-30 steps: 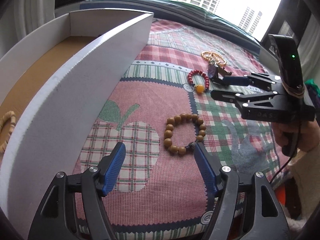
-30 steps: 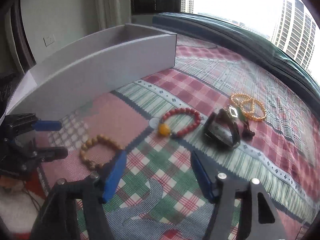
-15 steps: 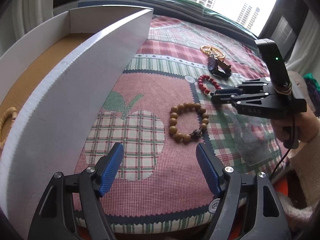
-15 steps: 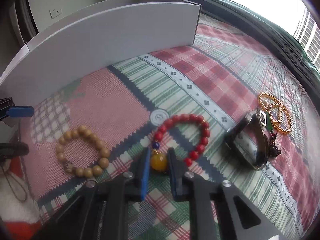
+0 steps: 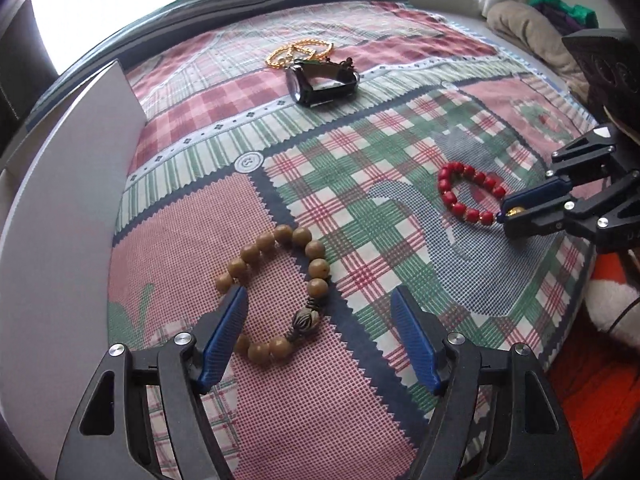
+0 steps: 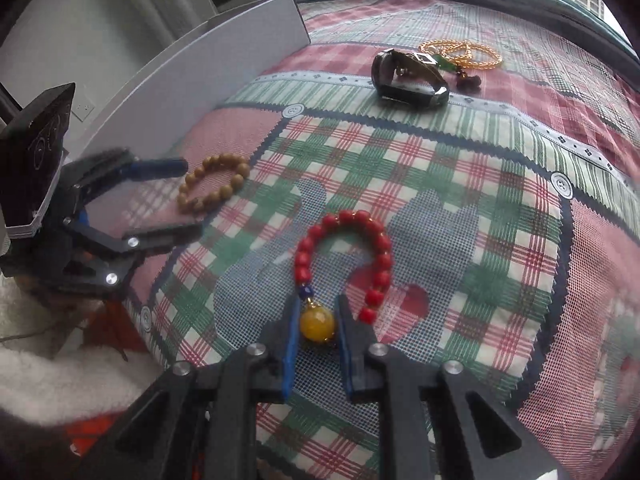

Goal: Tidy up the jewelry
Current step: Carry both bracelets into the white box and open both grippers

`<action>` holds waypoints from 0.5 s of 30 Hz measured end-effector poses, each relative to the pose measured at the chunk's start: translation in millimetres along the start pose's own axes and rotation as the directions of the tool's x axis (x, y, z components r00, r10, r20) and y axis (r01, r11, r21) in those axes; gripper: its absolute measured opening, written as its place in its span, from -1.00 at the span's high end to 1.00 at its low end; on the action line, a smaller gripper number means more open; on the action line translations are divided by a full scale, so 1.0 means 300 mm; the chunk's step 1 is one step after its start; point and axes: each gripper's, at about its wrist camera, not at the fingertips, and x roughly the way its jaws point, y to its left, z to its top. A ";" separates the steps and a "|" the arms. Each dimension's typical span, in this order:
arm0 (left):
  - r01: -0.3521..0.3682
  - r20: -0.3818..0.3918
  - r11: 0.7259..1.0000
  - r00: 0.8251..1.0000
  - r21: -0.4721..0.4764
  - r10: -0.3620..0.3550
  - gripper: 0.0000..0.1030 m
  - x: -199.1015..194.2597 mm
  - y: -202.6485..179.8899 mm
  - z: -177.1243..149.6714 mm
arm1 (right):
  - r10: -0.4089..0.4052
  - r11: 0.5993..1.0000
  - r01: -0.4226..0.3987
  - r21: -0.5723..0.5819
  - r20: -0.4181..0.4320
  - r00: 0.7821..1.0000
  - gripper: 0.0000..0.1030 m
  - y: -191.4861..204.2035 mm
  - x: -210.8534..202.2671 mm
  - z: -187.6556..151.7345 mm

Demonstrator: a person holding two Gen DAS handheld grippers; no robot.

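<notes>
My right gripper (image 6: 318, 326) is shut on the yellow bead (image 6: 317, 323) of the red bead bracelet (image 6: 348, 248), which trails forward on the patchwork cloth; the bracelet (image 5: 466, 194) and the gripper (image 5: 516, 213) also show in the left wrist view. My left gripper (image 5: 320, 312) is open, its fingers either side of the near part of the brown wooden bead bracelet (image 5: 280, 292), which also shows in the right wrist view (image 6: 214, 188). A black watch (image 5: 322, 82) and a gold bead chain (image 5: 298, 51) lie farther back.
The white box wall (image 5: 60, 208) stands along the left, and shows in the right wrist view (image 6: 192, 80). The cloth's front edge drops off near me, with orange and white fabric (image 5: 600, 360) below at the right.
My right gripper has pulled the red bracelet by its yellow bead toward the front right, away from the watch. My left gripper has moved forward and lower over the brown bracelet.
</notes>
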 end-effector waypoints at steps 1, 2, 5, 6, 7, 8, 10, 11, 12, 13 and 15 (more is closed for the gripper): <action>0.003 -0.006 1.000 1.000 0.011 -0.003 -0.45 0.007 -0.003 -0.006 | 0.006 1.000 -0.006 0.000 0.008 1.000 0.66 -0.004 -0.012 -0.010; 0.014 0.006 1.000 1.000 0.009 -0.014 -0.45 0.002 0.000 -0.010 | 0.001 1.000 -0.001 -0.011 0.016 1.000 0.63 -0.005 -0.017 -0.013; 0.054 -0.010 0.999 0.998 -0.006 -0.054 -0.46 -0.002 0.014 -0.022 | -0.024 0.998 0.025 -0.052 0.008 1.000 0.41 -0.010 -0.013 -0.014; 0.056 -0.010 0.998 0.998 -0.003 -0.056 -0.46 -0.006 0.015 -0.028 | -0.013 0.998 0.013 -0.064 0.000 1.000 0.35 -0.011 -0.011 -0.017; 0.055 -0.012 0.998 0.998 0.004 -0.055 -0.46 -0.009 0.013 -0.032 | -0.008 0.996 0.008 -0.084 -0.001 1.000 0.33 -0.005 -0.008 -0.014; 0.056 -0.015 0.998 0.998 0.013 -0.055 -0.46 -0.011 0.009 -0.035 | -0.014 0.994 0.012 -0.107 -0.011 1.000 0.32 0.002 -0.006 -0.009; 0.073 -0.019 0.997 0.997 0.024 -0.073 -0.30 -0.018 0.004 -0.042 | -0.046 0.984 0.040 -0.176 -0.033 0.998 0.31 0.028 0.009 0.002; 0.088 -0.019 0.996 0.996 0.022 -0.088 -0.22 -0.022 0.005 -0.043 | -0.066 0.974 0.054 -0.220 -0.046 0.997 0.30 0.043 0.021 0.006; 0.088 -0.016 0.996 0.996 0.025 -0.088 0.00 -0.026 0.005 -0.041 | -0.085 0.962 0.068 -0.265 -0.055 0.995 0.30 0.056 0.036 0.011; 0.090 -0.014 0.996 0.996 0.024 -0.090 0.40 -0.030 0.007 -0.039 | -0.106 0.948 0.083 -0.306 -0.059 0.993 0.30 0.069 0.044 0.009; 0.105 -0.021 0.994 0.994 -0.006 -0.105 0.76 -0.031 0.024 -0.031 | -0.131 0.926 0.099 -0.363 -0.065 0.989 0.30 0.083 0.061 0.014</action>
